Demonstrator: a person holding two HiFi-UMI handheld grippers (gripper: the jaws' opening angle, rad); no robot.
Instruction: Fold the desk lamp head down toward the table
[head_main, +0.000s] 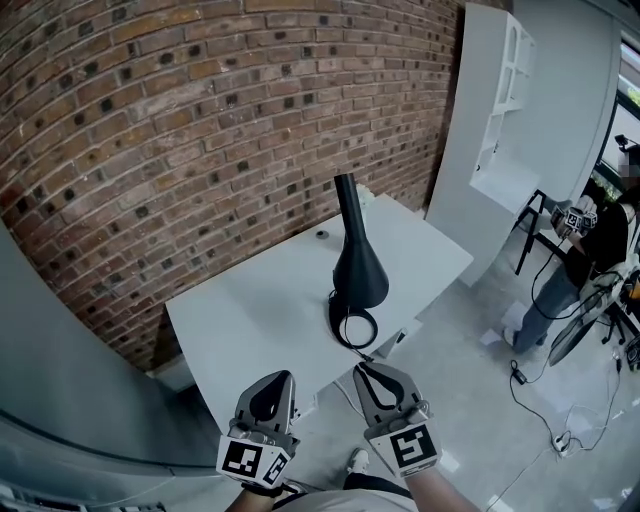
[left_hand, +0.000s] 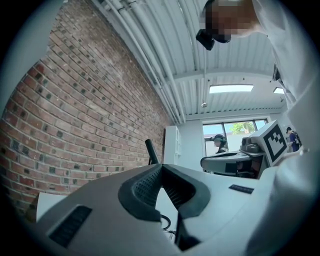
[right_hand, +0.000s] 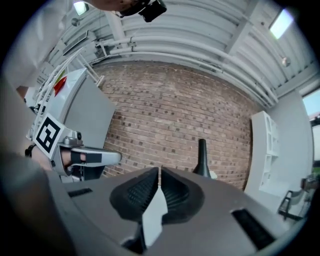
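Observation:
A black desk lamp (head_main: 357, 260) stands on the white table (head_main: 240, 320). Its stem points up and its ring-shaped head (head_main: 355, 328) lies low, by the table's front edge. My left gripper (head_main: 283, 376) and right gripper (head_main: 362, 369) hover side by side in front of that edge, short of the lamp. Both are shut with nothing between their jaws. In the left gripper view my gripper (left_hand: 161, 166) points at the lamp stem (left_hand: 150, 151). Beyond my right gripper (right_hand: 159, 171), the right gripper view shows the lamp (right_hand: 202, 160) ahead and slightly right.
A brick wall (head_main: 200, 120) runs behind the table. A tall white shelf unit (head_main: 500, 90) stands at the right, and a grey panel (head_main: 60, 380) at the left. A person (head_main: 590, 240) stands at the far right, with cables (head_main: 560, 420) on the floor nearby. A small dark object (head_main: 321, 235) sits on the table.

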